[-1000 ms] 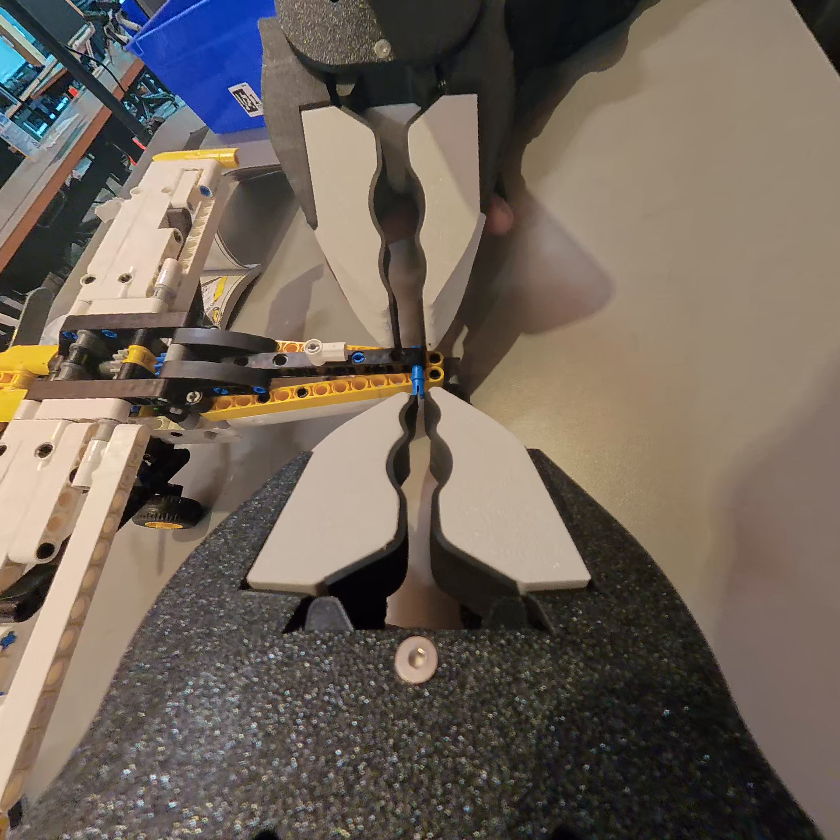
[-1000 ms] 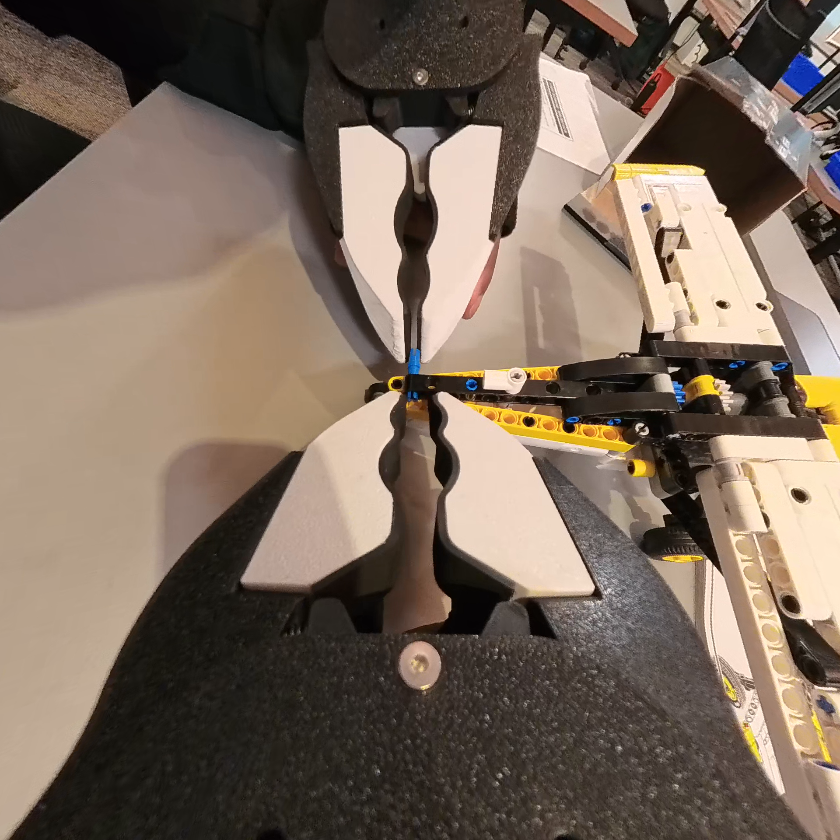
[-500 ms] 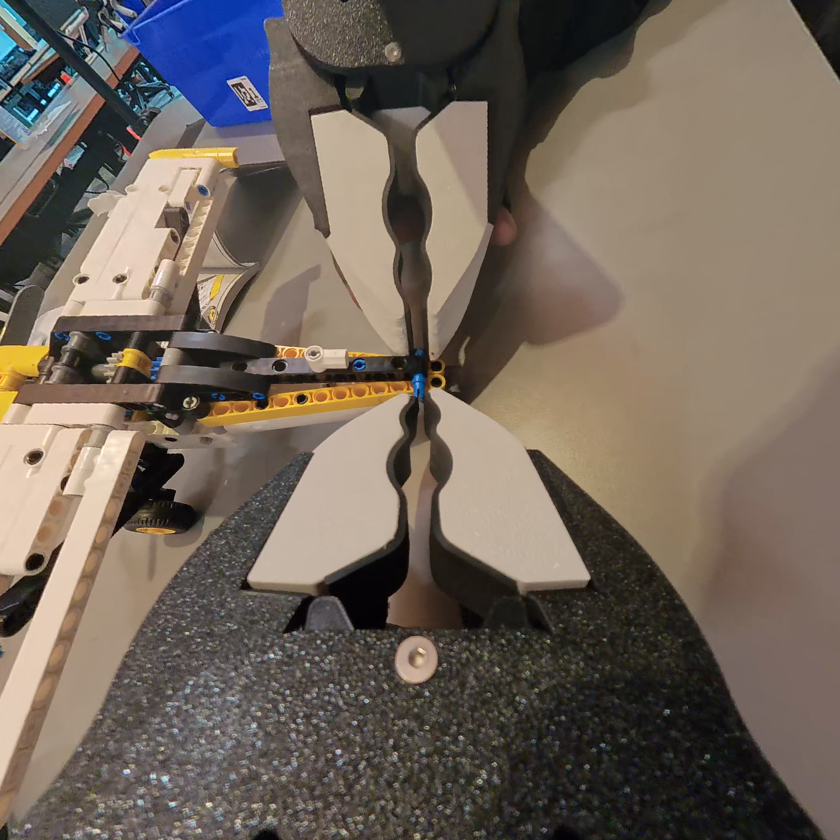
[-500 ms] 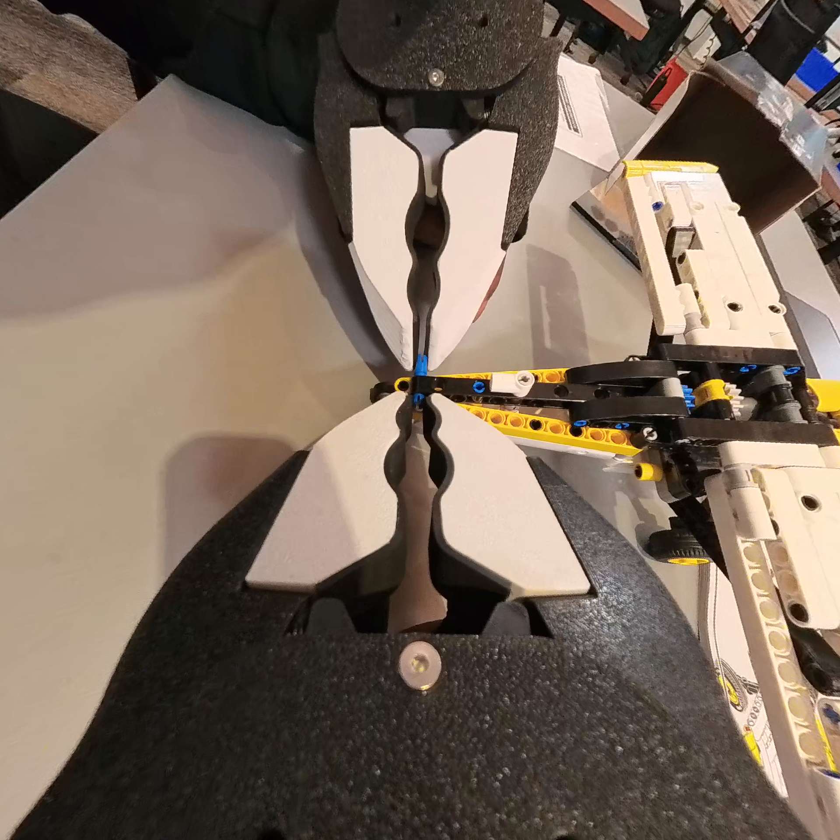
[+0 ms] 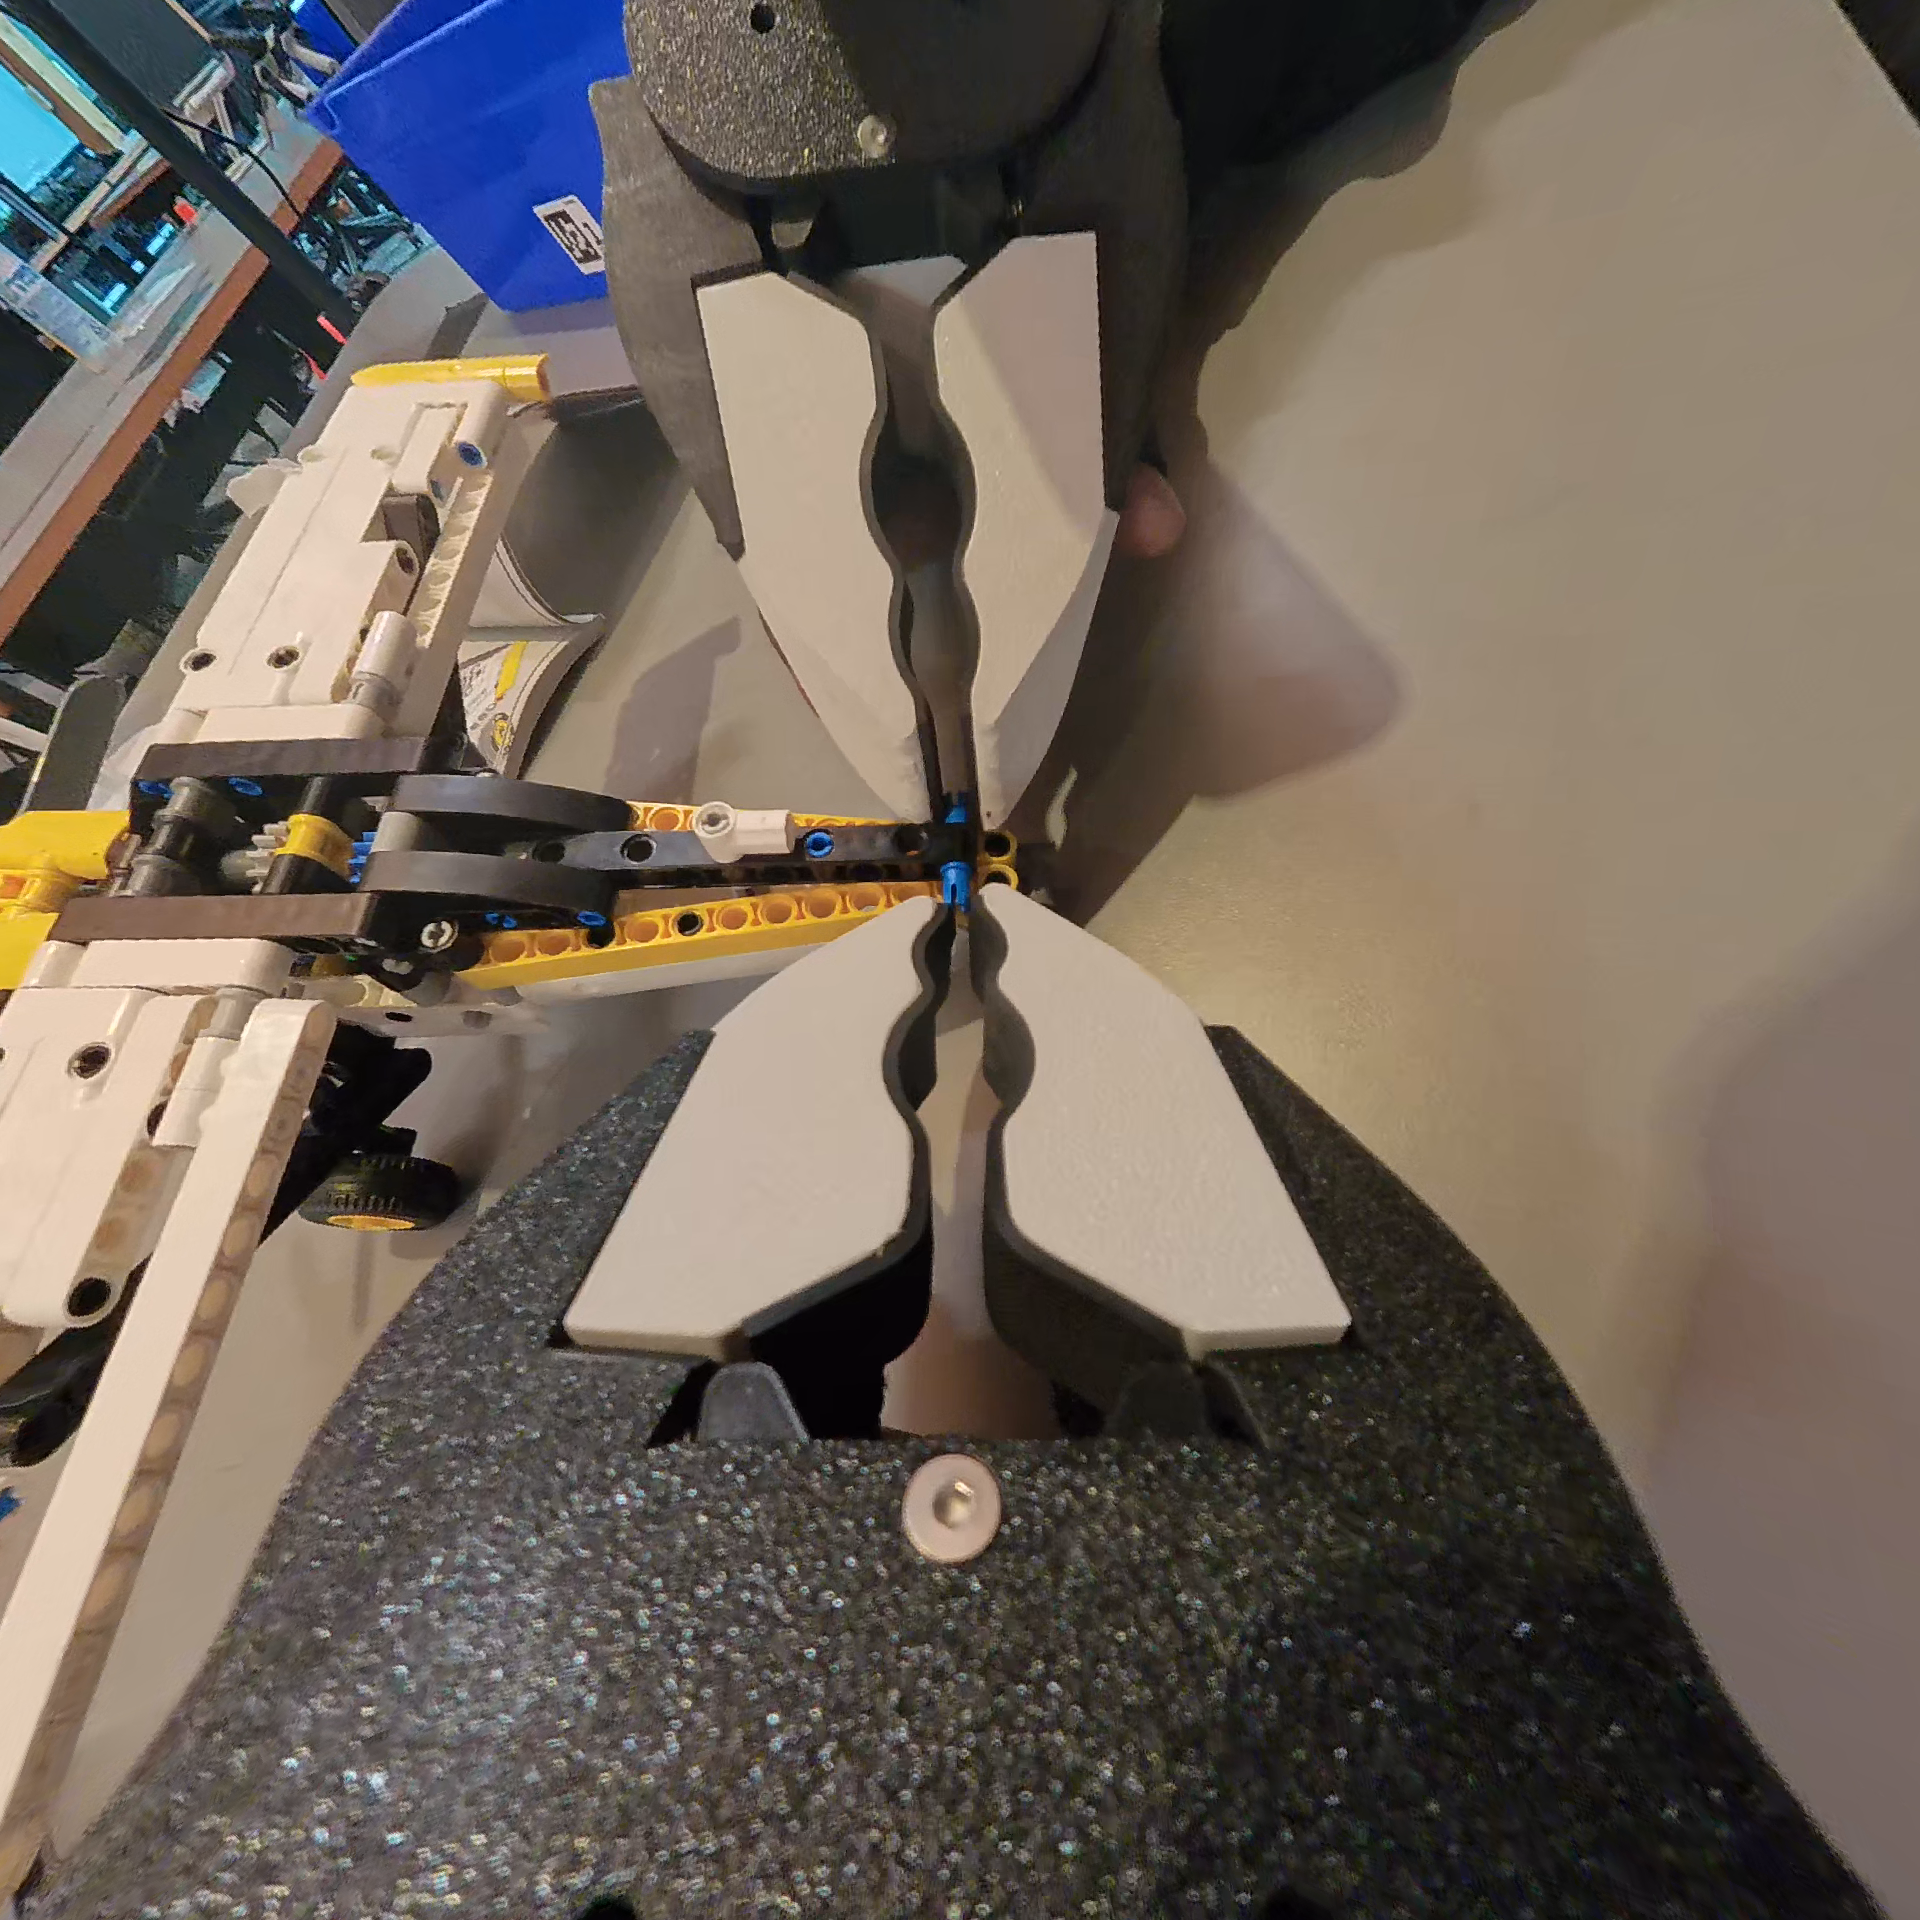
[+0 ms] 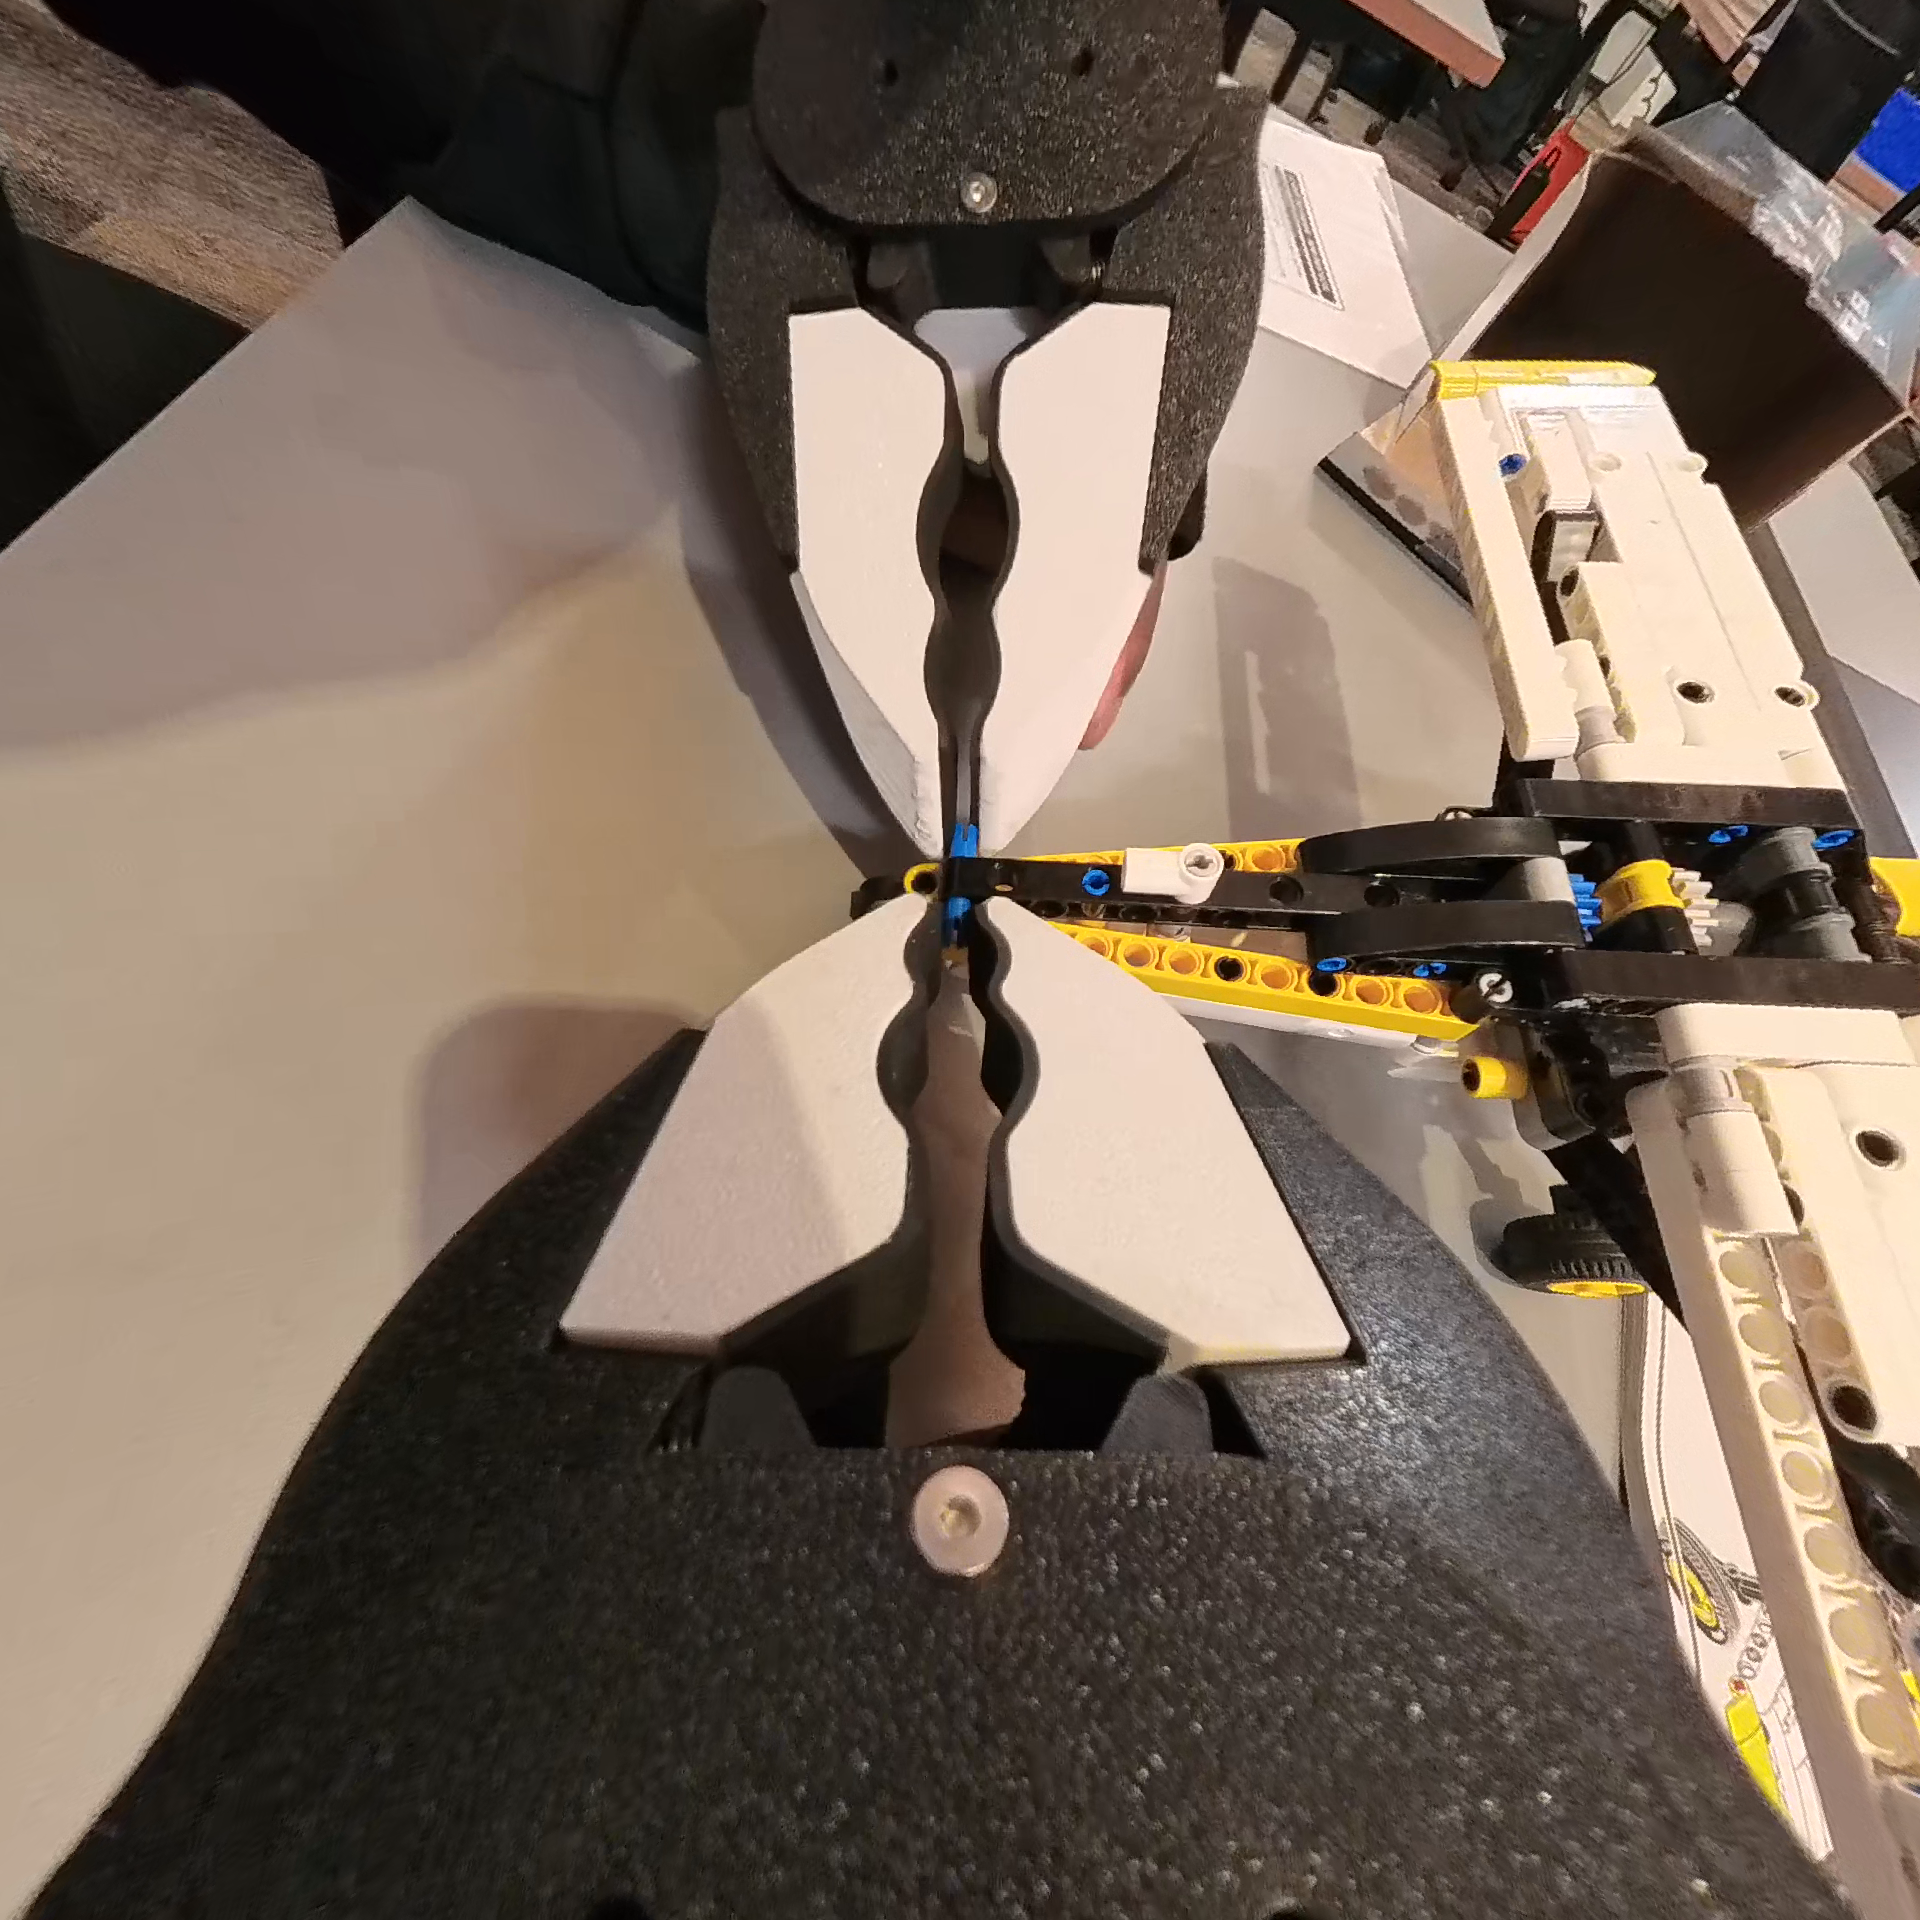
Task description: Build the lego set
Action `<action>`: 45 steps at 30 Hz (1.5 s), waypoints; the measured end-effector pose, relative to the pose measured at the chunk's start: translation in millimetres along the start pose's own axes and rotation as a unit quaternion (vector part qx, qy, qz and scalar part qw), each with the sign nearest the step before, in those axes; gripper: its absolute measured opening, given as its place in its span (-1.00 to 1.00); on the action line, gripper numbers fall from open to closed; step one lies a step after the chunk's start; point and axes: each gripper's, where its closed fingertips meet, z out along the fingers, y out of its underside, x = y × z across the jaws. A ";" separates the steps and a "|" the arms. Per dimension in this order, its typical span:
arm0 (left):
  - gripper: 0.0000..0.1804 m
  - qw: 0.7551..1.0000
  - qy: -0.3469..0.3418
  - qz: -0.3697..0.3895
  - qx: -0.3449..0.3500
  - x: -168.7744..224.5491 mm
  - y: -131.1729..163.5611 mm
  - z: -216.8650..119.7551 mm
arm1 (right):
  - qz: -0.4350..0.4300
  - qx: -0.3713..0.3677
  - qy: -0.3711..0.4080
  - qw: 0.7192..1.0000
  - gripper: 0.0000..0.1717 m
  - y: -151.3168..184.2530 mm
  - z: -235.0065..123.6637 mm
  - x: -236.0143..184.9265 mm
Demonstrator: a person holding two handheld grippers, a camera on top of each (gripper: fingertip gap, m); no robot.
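Observation:
A brick-built model (image 5: 312,582) in white, yellow and black lies on the pale table (image 5: 1558,727); it also shows in the right wrist view (image 6: 1621,644). Its long black beam (image 5: 852,840) ends between the two grippers, which face each other tip to tip. A small blue pin (image 5: 954,883) runs through the beam's end and sticks out on both sides. My left gripper (image 5: 956,920) is shut on the pin's near end. My right gripper (image 6: 956,930) is shut on the pin's other end (image 6: 956,914). The left gripper shows across from it (image 6: 964,821), pinching the pin's far end.
A blue bin (image 5: 488,135) stands behind the model. A printed booklet (image 5: 520,665) lies under the model. A white sheet (image 6: 1320,249) and a brown box (image 6: 1704,312) sit at the table's far side. A black wheel with a yellow hub (image 6: 1574,1252) is beneath the model. The grippers are tip to tip, or close to it.
My right gripper's jaws have narrowed onto the blue pin's end. The left gripper stays shut on its end. Both views have shifted slightly; the model has stayed in place.

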 end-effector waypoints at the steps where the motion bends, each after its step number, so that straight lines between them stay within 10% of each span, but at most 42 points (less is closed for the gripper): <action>1: -0.96 1.000 -0.003 0.002 0.000 -0.3 0.4 -0.3 | -0.002 -0.001 0.002 1.000 -0.95 0.1 0.0 0.0; 16: -0.87 0.947 -0.158 -0.081 0.266 -65.2 -58.4 -63.9 | 0.019 0.014 0.028 0.999 -0.88 3.6 -15.1 5.7; 45: -1.00 0.999 -0.033 -0.017 -0.019 -16.9 -5.4 4.0 | 0.027 -0.059 0.047 0.997 -0.90 17.9 0.0 10.9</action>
